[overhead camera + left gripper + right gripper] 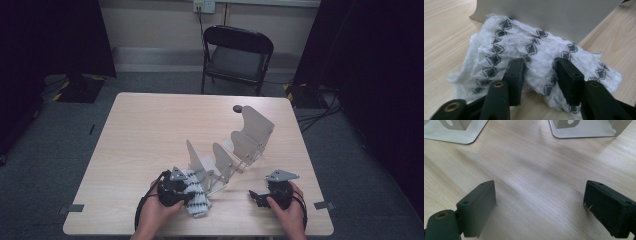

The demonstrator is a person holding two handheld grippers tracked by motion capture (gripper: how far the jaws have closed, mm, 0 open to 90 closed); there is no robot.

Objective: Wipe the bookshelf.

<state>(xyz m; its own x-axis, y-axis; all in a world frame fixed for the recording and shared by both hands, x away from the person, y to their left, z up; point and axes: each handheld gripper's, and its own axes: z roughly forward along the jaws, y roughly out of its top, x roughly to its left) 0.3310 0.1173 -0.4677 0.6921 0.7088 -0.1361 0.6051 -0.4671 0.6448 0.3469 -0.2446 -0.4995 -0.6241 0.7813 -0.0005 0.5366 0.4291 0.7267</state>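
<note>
Now we are working with a white cloth [534, 60] that has little black diamond shapes on it. It lies crumpled on the tabletop [150, 130], near the front edge, and one end of it touches the nearest fin of the grey metal rack [235, 150].

To do this step well, we should keep our left hand-held gripper [539, 72] low and slow. If we want to pick the cloth up, we should squeeze a thick bunch in the middle, not a thin edge, so it does not slip out. We should also pull it away from the rack gently, so it does not snag on a fin.

Our left hand-held gripper sits right on the cloth. Its two black jaws stand a little apart, with a fold of cloth between them, and we cannot see them pinching it, so it looks let go.

Our right hand-held gripper [539, 205] waits well off to the side, over bare wood. Its jaws are spread wide with nothing inside.
</note>
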